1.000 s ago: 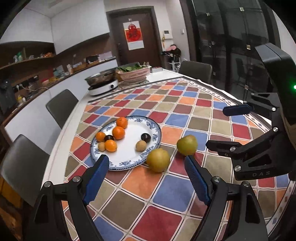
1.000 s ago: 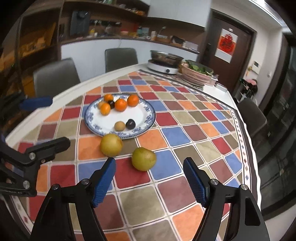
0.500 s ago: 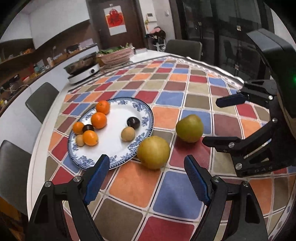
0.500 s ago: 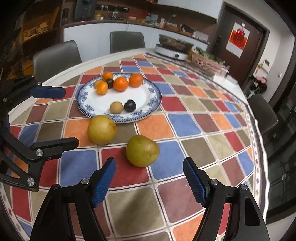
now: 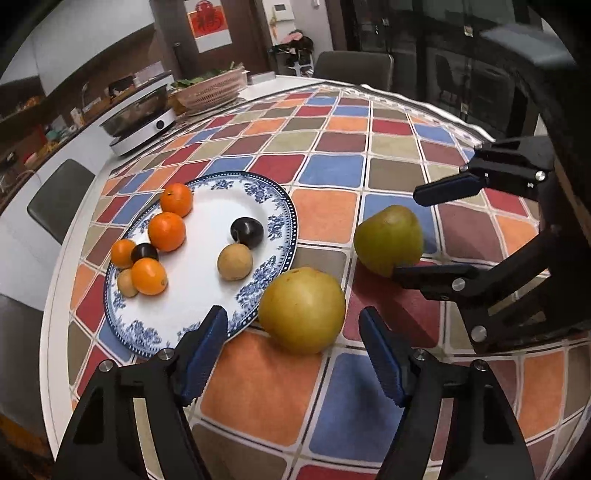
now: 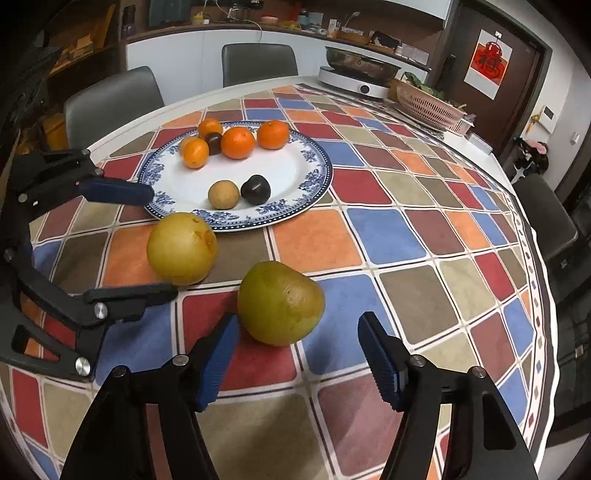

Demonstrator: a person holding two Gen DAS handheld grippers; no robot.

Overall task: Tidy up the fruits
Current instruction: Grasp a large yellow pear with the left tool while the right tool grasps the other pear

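Dark door (image 5: 207, 22) bears red poster (image 5: 208, 18), writing illegible.

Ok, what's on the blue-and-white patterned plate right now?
On the blue-and-white patterned plate: four small oranges, two dark plums, two tan round fruits. One tan fruit sits half hidden behind an orange. Both large yellow-green pears lie off it.

Both grippers lowered toward pears; jaws closing
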